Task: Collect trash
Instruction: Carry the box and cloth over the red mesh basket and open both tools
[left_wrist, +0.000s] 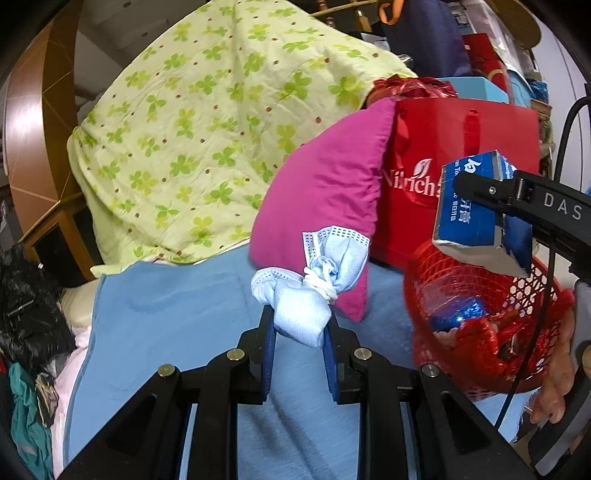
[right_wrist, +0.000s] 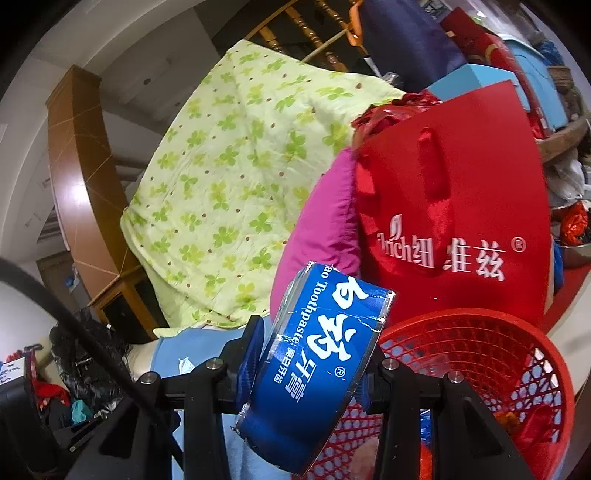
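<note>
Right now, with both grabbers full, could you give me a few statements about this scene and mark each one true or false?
1. The left gripper holds a blue face mask knotted into a bundle. True.
2. The right gripper is empty. False: it is clamped on a blue toothpaste box.
3. The red basket already has some items inside. True.
4. The toothpaste box lies at the bottom of the basket. False: it is held in the air at the basket's rim.
5. The pink pillow leans beside a red bag. True.
</note>
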